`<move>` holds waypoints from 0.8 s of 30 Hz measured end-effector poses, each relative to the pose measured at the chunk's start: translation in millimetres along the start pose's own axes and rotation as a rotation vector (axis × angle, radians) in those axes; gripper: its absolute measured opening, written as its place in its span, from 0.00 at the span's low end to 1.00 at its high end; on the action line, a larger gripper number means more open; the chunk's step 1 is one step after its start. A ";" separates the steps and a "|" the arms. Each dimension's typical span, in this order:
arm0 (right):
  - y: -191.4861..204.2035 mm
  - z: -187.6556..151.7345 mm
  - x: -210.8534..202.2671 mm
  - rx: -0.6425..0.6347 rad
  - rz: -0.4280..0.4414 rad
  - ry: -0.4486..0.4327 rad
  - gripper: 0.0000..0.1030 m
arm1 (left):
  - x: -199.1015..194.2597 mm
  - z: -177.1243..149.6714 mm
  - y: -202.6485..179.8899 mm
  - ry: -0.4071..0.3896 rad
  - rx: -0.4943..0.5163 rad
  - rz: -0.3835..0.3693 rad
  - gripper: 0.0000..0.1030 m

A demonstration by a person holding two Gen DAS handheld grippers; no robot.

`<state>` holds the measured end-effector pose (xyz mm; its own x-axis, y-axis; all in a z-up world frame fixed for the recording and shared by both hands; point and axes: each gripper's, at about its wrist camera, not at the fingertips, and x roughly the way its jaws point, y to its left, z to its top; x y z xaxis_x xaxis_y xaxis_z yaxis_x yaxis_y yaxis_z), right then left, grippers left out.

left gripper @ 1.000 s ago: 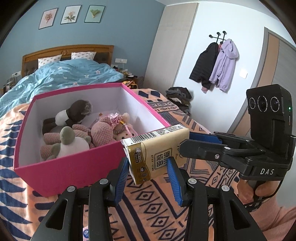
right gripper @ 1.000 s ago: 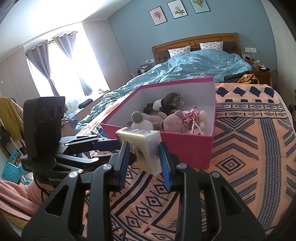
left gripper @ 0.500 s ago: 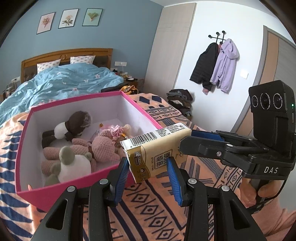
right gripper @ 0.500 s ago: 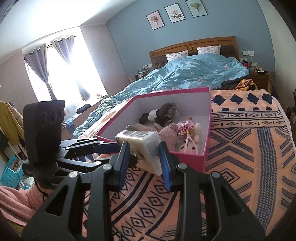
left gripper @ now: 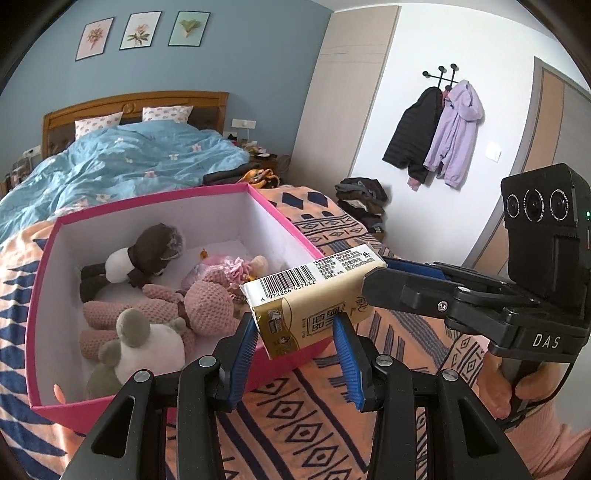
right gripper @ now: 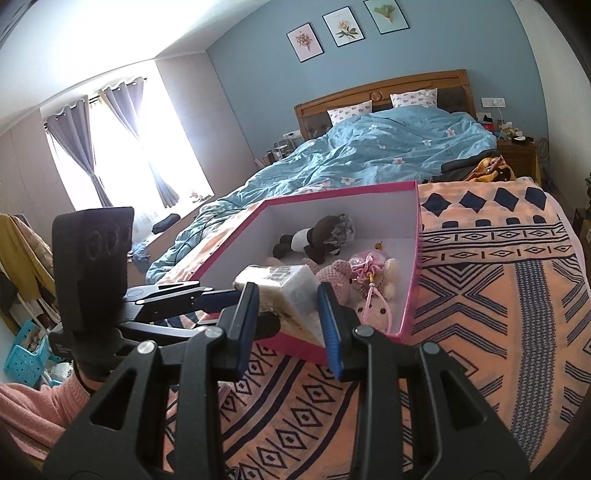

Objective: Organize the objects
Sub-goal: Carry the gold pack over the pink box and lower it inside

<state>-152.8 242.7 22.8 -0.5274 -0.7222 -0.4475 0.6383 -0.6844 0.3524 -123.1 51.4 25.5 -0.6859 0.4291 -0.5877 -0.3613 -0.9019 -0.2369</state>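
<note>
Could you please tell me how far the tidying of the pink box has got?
Done: several plush toys already lie inside the pink cardboard box. In hand: both the left gripper and the right gripper clamp the gold-wrapped tissue pack above the box's near edge. Left: lowering it in and letting go.

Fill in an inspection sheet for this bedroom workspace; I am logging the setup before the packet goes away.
Surface: patterned orange blanket over the foot of the bed.
Job's things: tissue packet held in the air at the near rim of the pink box; the box holds plush toys.
Clutter: folded clothes on the floor; dark items by the blue duvet.
Grippers: left gripper and right gripper both clamp the packet, one at each end.
Cables: nothing seen.
Surroundings: coats on a wall hook, three framed prints, curtained window, blue basket.
</note>
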 end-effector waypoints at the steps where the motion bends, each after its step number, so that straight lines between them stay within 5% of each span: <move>1: -0.4 0.6 0.0 0.002 0.000 0.000 0.35 | 0.5 0.3 0.1 0.001 -0.001 0.000 0.41; 24: -18.6 8.2 17.4 0.055 -0.012 0.020 0.35 | 18.7 15.3 12.1 0.026 0.000 0.031 0.41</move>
<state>-178.4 242.1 15.2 -0.5227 -0.7123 -0.4684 0.5998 -0.6977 0.3917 -149.9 49.3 23.4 -0.6802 0.3996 -0.6145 -0.3398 -0.9147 -0.2187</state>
